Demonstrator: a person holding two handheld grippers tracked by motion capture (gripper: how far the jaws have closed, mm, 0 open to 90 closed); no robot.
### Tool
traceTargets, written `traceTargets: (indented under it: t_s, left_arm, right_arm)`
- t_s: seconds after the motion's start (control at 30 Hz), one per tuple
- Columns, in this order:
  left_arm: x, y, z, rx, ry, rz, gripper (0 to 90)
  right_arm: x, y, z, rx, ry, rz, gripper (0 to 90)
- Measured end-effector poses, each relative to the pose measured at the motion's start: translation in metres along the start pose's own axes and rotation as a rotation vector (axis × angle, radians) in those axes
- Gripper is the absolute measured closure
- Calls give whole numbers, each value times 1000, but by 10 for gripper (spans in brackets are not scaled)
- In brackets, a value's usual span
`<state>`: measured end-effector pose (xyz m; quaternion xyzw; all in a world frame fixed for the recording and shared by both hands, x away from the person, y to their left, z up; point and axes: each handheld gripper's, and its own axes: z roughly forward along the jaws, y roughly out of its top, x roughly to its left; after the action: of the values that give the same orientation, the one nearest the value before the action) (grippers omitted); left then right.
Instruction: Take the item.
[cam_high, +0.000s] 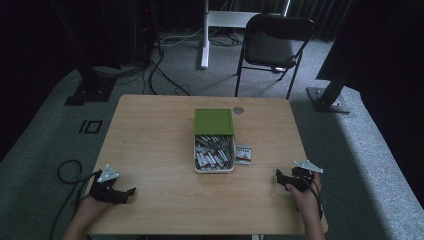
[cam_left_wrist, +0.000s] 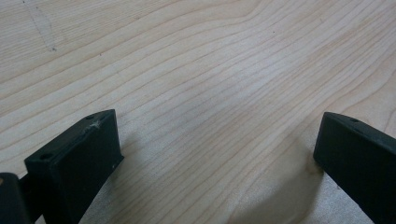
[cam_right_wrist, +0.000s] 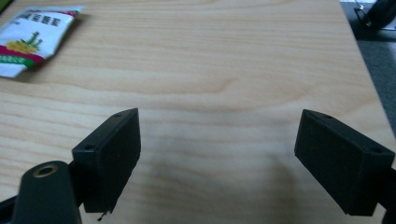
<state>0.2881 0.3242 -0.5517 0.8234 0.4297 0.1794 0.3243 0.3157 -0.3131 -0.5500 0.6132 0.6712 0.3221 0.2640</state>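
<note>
High view shows left claw (cam_high: 131, 190) and right claw (cam_high: 278, 174) wide open, empty, resting low on the worktop (cam_high: 150, 135); the sachet (cam_high: 243, 154) lying ahead-left of the right claw could skid if nudged.

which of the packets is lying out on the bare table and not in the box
The lone white packet with red and green print, lying flat on the wood just right of the box. All the others are heaped inside it.

The left gripper (cam_left_wrist: 217, 154) has its 2 black jaws spread wide, low over the pale wooden table (cam_left_wrist: 201, 70); bare wood grain lies between and beyond the fingertips.
</note>
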Motion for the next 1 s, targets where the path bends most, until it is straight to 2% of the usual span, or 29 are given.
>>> traceTargets:
  t_s: [0.1,0.27,0.67,1.0]
  left_arm:
    - [0,0,0,0,0,0,14]
    - [0,0,0,0,0,0,14]
    - [0,0,0,0,0,0,14]
    - [0,0,0,0,0,0,14]
  right_arm:
    - [-4,-8,-4,19,-28,-15,147]
    - [-7,-16,-8,41,-25,-10,148]
    - [-3,-27,-20,41,-35,-1,144]
    - [-3,-33,-26,44,-7,-22,127]
